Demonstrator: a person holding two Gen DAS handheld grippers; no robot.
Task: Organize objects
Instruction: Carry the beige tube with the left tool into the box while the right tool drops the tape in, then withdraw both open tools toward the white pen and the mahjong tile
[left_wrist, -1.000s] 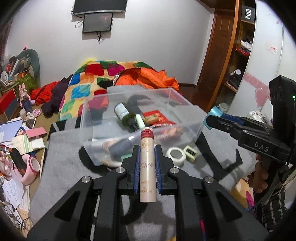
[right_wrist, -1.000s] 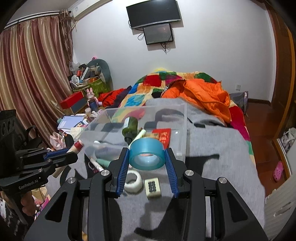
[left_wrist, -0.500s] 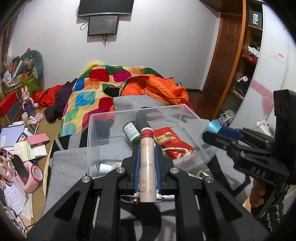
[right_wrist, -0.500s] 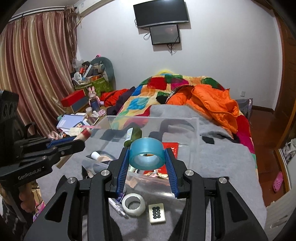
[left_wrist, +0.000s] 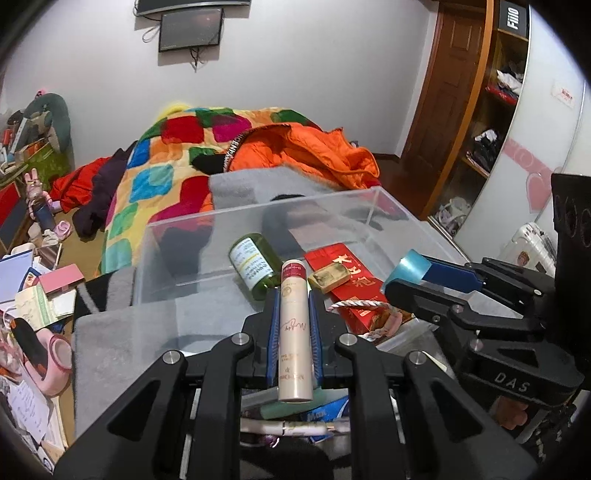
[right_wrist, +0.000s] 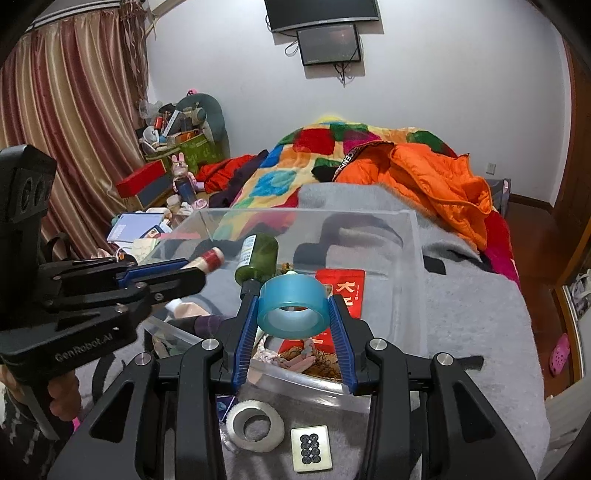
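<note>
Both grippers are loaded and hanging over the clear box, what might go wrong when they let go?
1. The cream tube with the red cap, clamped in the left gripper, could drop onto the green glass bottle lying beneath.
2. The blue tape roll in the right gripper sits near the clear plastic box's front wall and may roll outside.

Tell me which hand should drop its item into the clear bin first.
Probably the right. Its gripper holds the blue tape roll over the clear bin's open floor; the left gripper's tube hangs near the front wall.
</note>
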